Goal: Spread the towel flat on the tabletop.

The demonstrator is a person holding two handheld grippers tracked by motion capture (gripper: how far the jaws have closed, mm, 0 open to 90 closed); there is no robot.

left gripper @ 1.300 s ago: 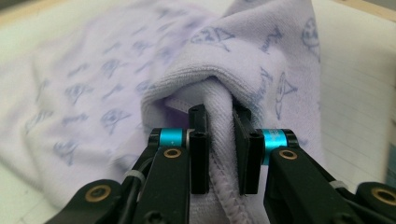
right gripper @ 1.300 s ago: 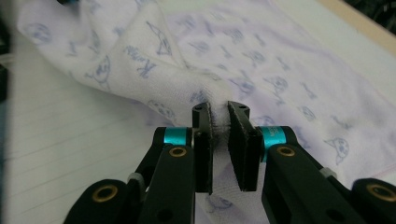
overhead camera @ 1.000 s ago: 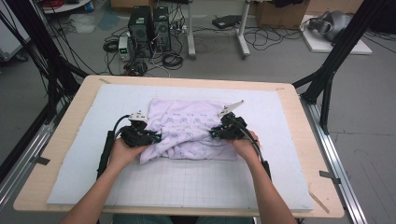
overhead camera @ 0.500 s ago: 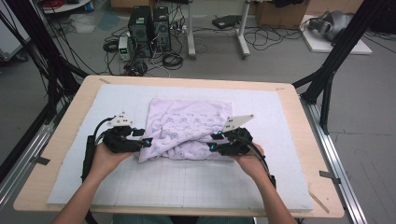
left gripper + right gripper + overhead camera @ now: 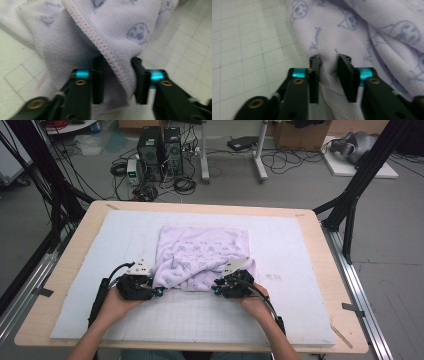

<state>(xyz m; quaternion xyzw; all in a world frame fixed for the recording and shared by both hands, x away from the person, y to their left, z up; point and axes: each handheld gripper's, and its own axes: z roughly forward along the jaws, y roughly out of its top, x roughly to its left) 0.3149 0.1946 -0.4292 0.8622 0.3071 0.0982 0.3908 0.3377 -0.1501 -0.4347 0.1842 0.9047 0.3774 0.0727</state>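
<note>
Near edge of the padded surface [image 5: 200, 320]: two forearms in from the bottom, one hand-held gripper in each hand. Left hand-held gripper [image 5: 156, 291] clamped on the near left corner of a lilac printed towel [image 5: 202, 257], jaws just closing, stitched hem bunched between the black pads [image 5: 98, 80] in the left gripper view. Right hand-held gripper [image 5: 216, 289] pinched on the near right corner, jaws likewise just closing, a thin fold of cloth caught between its pads [image 5: 315, 75] in the right gripper view. Towel spread mid-surface on the white gridded mat [image 5: 280, 265], near edge rumpled and lifted slightly at both corners, far edge lying flat toward the back.

Risks, judged from here: right-hand pinch shallow, only a narrow ridge of fabric in the jaws, so likely to slip free under any pull. Left-hand bite thicker, perhaps more than one layer, so apt to drag a hidden fold along and leave the towel doubled unevenly. Uneven lift between the two corners likely to skew the fold line and bring the edges together crooked. Soft terry against the mat apt to cling and wrinkle rather than slide.

Beyond the surface: computer towers [image 5: 160, 145] and tangled cables [image 5: 185, 182] on the floor.
</note>
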